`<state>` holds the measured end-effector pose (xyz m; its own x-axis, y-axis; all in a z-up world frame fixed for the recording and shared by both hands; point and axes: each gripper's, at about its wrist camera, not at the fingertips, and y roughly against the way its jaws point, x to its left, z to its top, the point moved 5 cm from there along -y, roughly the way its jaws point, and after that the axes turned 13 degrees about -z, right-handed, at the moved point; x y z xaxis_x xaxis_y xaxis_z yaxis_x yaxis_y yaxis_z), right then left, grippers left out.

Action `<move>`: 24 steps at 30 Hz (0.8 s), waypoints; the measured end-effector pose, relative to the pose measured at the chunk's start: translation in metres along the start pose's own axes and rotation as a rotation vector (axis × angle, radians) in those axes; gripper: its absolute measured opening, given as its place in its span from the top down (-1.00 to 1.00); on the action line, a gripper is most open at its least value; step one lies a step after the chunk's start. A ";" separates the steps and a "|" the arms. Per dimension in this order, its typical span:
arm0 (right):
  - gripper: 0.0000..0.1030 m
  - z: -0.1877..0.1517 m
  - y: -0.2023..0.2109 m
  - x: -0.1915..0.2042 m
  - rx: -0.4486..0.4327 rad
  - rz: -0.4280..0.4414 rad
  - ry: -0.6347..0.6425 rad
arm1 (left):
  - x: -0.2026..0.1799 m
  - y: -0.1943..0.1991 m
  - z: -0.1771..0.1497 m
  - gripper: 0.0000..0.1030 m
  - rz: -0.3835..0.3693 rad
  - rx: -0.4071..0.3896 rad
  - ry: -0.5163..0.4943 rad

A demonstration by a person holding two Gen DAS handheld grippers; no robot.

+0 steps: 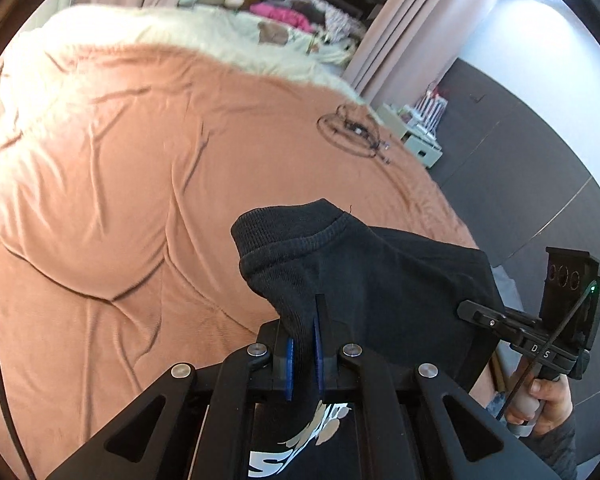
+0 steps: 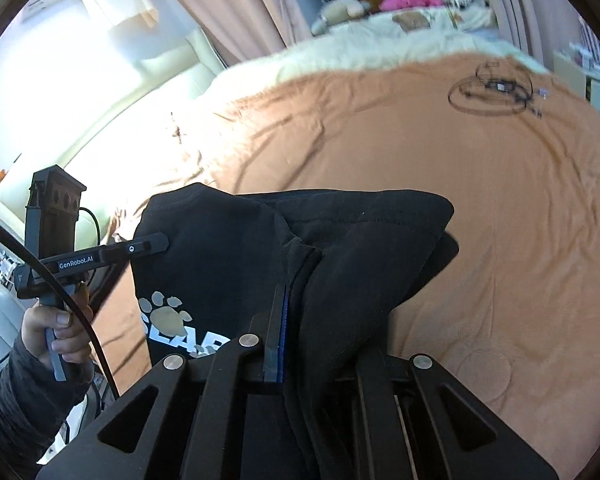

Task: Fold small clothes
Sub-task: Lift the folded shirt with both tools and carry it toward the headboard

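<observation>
A small black garment (image 1: pixel 380 280) with a ribbed collar hangs lifted over the bed, stretched between both grippers. My left gripper (image 1: pixel 302 320) is shut on a fold of the cloth just under the collar, pinched between its blue pads (image 1: pixel 289 360). My right gripper (image 2: pixel 296 312) is shut on the other edge of the black garment (image 2: pixel 228 248), and cloth drapes over its right finger and hides it. A paw print and white letters (image 2: pixel 172 316) show on the front. Each view also shows the other tool: the right gripper (image 1: pixel 466 310) and the left gripper (image 2: pixel 162 245), each with a hand on its handle.
The bed is covered by a wrinkled peach blanket (image 1: pixel 120 200) with a white fluffy cover (image 1: pixel 220 40) further back. A coiled black cable (image 1: pixel 352 132) lies on the far right of the bed. Pink curtains (image 1: pixel 400 40), soft toys and piled clothes stand behind.
</observation>
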<state>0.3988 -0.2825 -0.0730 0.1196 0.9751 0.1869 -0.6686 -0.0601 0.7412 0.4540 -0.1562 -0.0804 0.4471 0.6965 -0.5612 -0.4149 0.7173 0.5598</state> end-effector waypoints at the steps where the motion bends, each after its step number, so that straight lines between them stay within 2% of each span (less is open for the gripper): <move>1: 0.90 0.000 0.013 0.005 -0.019 0.002 0.006 | -0.007 0.008 0.000 0.86 -0.002 -0.013 -0.011; 6: 0.90 -0.012 0.069 0.023 -0.093 0.001 0.048 | -0.034 0.046 -0.002 0.87 -0.015 -0.078 -0.050; 15: 0.90 -0.040 0.142 0.065 -0.202 0.021 0.127 | -0.069 0.126 0.000 0.87 -0.036 -0.198 -0.105; 24: 0.90 -0.053 0.164 0.109 -0.265 0.081 0.190 | -0.080 0.223 -0.001 0.88 0.006 -0.307 -0.161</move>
<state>0.2636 -0.1745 0.0351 -0.0637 0.9933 0.0961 -0.8411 -0.1053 0.5306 0.3251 -0.0518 0.0890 0.5530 0.7067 -0.4413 -0.6262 0.7019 0.3393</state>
